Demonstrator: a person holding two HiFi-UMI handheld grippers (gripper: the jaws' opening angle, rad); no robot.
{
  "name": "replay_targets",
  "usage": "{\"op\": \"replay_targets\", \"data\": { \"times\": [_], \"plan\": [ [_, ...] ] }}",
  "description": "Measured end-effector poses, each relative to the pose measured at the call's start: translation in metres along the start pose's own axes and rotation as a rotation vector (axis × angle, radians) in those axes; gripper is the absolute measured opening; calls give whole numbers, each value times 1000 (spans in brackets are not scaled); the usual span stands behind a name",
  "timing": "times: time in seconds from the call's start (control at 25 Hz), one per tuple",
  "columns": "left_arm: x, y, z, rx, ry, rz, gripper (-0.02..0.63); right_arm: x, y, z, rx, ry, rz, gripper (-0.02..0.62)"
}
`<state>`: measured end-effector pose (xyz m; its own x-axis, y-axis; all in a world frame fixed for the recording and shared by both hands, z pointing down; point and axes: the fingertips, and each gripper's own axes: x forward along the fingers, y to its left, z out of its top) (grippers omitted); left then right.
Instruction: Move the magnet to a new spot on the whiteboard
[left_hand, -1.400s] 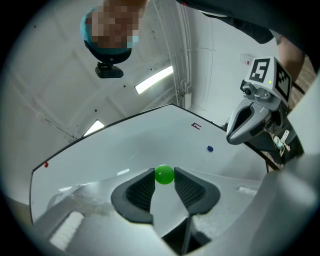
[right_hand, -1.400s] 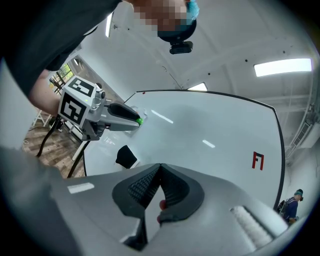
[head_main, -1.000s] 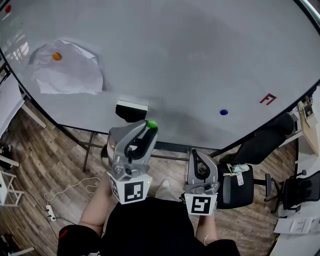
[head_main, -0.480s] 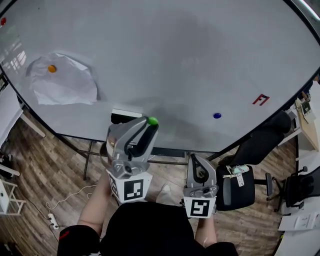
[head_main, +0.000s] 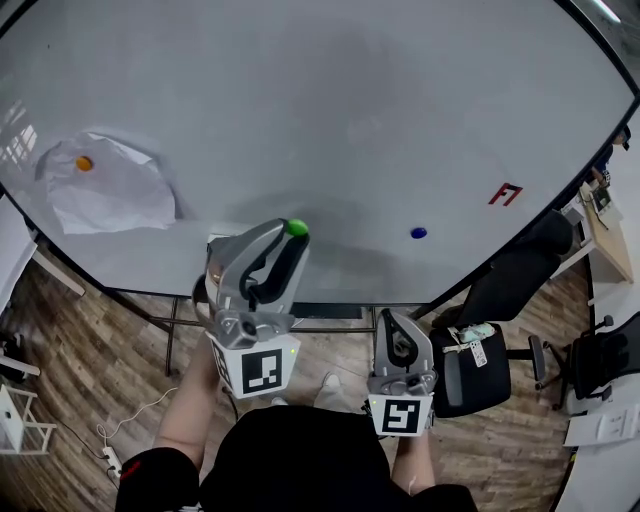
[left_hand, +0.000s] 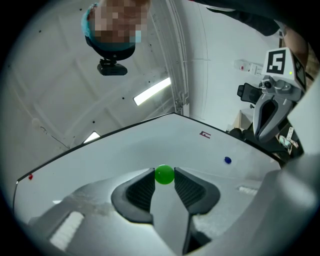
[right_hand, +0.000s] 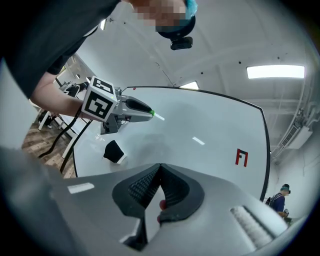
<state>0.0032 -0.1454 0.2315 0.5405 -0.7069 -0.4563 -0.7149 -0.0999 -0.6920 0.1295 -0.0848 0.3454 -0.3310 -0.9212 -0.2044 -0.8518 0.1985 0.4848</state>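
Your left gripper (head_main: 290, 236) pinches the small round green magnet (left_hand: 164, 174) at lower centre, perhaps just off the large white whiteboard (head_main: 350, 120); your right gripper (right_hand: 159, 167) has its jaws pressed together.

grey left gripper (head_main: 292, 236) and right gripper (head_main: 389, 317), black-and-white marker cubes (head_main: 262, 372), black ribbed pads (left_hand: 142, 188), black short-sleeved top (head_main: 300, 460)

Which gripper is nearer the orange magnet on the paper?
Left. The left gripper, gripping a green magnet, sits right of the orange magnet; the right gripper is lower and farther right.
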Motion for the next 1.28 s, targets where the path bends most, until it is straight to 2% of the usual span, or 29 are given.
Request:
{"op": "replay_targets", "data": {
  "times": [0.36, 0.6, 1.28],
  "plan": [
    [24, 1, -4, -1, -8, -4, 130, 11, -12, -5, 0, 0, -26, 2],
    [40, -1, -17, -9, 27, -17, 130, 23, -19, -9, 4, -8, -24, 2],
    [62, 1, -40, 9, 120, 22, 130, 51, -25, -25, 12, -13, 33, 2]
  ]
}}
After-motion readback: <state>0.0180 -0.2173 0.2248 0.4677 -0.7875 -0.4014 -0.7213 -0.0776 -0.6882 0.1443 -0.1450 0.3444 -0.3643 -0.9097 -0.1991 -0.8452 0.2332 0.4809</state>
